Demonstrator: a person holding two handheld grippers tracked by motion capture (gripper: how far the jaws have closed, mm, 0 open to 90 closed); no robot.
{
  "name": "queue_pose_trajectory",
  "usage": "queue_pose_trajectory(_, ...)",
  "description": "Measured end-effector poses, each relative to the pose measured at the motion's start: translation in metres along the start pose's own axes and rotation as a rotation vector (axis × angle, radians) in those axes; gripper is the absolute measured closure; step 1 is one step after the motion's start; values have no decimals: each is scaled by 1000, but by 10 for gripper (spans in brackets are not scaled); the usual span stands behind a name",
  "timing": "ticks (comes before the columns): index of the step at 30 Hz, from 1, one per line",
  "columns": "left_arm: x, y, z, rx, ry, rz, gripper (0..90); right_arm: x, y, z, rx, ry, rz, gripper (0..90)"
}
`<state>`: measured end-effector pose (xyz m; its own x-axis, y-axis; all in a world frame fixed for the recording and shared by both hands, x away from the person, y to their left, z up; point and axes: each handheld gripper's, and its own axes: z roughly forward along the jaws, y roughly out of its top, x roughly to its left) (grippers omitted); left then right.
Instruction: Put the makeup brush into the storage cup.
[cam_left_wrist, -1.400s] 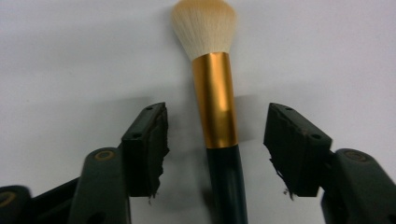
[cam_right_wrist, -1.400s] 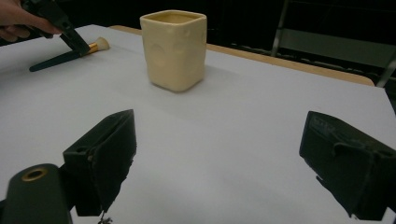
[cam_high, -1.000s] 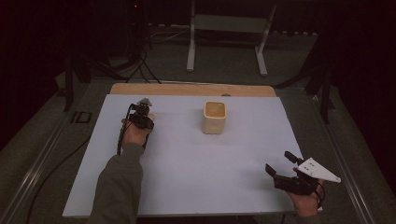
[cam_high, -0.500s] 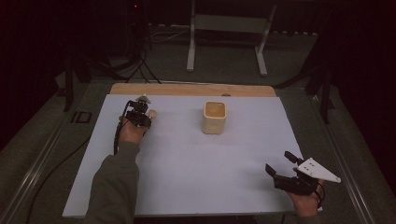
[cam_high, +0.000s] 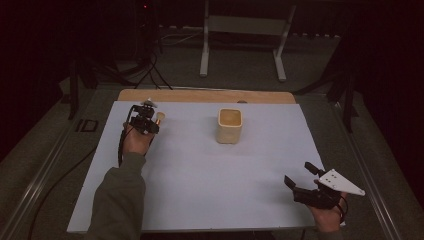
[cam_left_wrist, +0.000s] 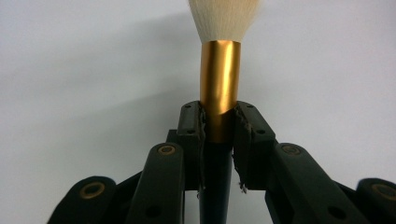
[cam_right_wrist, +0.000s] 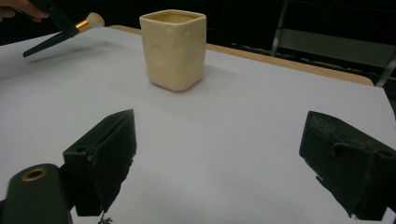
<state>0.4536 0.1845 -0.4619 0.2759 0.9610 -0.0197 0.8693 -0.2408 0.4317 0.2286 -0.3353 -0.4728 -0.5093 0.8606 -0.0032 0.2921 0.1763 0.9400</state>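
The left gripper (cam_left_wrist: 218, 126) squeezes a brush (cam_left_wrist: 220, 84) tight — bristles sticking out ahead. The right gripper (cam_right_wrist: 219, 154) is wide apart — a cup (cam_right_wrist: 173, 49) stands ahead.

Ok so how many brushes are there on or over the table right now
1. The brush is clamped in the left gripper at the far left of the white sheet, left of the cream cup. The cup's inside is not fully visible.

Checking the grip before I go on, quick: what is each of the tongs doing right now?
Left tongs: closed on the brush, pinching it where the gold collar meets the dark handle.
Right tongs: open, holding nothing.
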Motion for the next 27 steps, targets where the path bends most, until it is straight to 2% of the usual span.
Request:
queue_pose_trajectory(4,1,-1,-6,-34,17,-1,748,0,0,0,1,0,1,109)
queue_pose_trajectory(9,2,-1,-12,-97,8,-3,748,0,0,0,1,0,1,109)
queue_pose_trajectory(17,2,-2,-20,-144,6,0,748,0,0,0,0,0,2,109)
queue_pose_trajectory(25,1,-3,-28,-221,-6,13,748,0,0,0,0,1,1,109)
queue_pose_trajectory(27,0,-4,-32,-252,-12,36,748,0,0,0,0,1,3,109)
